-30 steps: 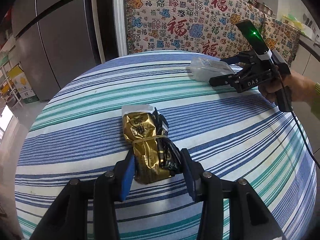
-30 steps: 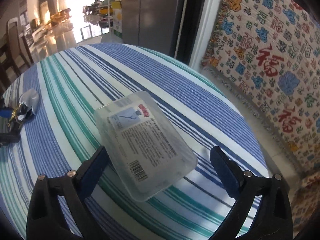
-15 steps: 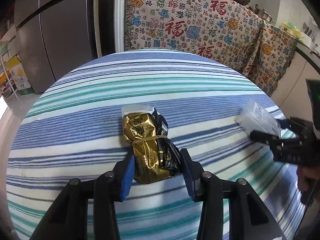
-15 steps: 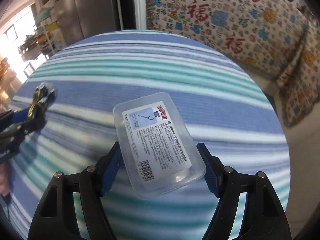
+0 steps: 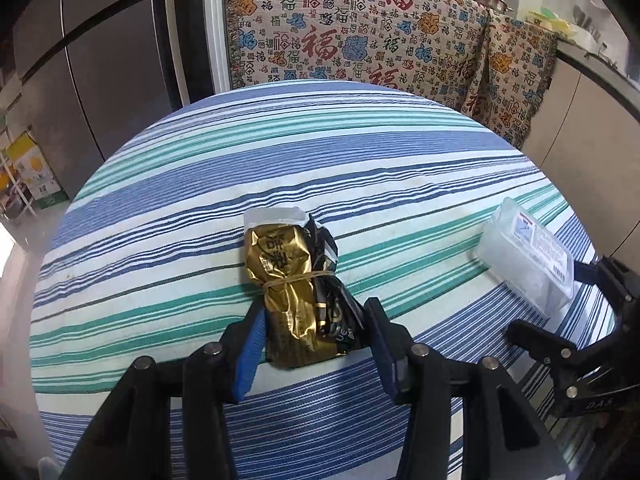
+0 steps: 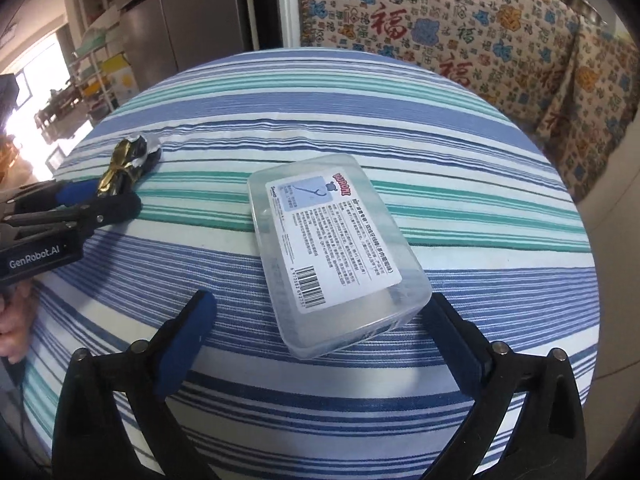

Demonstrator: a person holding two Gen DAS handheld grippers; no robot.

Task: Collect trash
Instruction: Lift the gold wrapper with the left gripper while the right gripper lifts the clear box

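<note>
Round table, striped cloth (image 5: 280, 152); gold wrapper bundle (image 5: 292, 292), clear plastic box (image 6: 332, 248) on it

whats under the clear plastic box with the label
The clear plastic box lies flat on the striped tablecloth; blue and white stripes show faintly through its near end. Its printed label hides what, if anything, is inside.

White letters "GenRobot.AI" stand on the black body of the left gripper (image 6: 100, 204) at the left edge of the right wrist view. "DAS" is printed on the black right gripper (image 5: 576, 308), lower right of the left wrist view. The large red character 福 repeats over the patterned woven blanket (image 5: 360, 40) across the top. The clear rectangular plastic box (image 6: 336, 256) carries a white label with a barcode; its small print and red brand word are unreadable.
</note>
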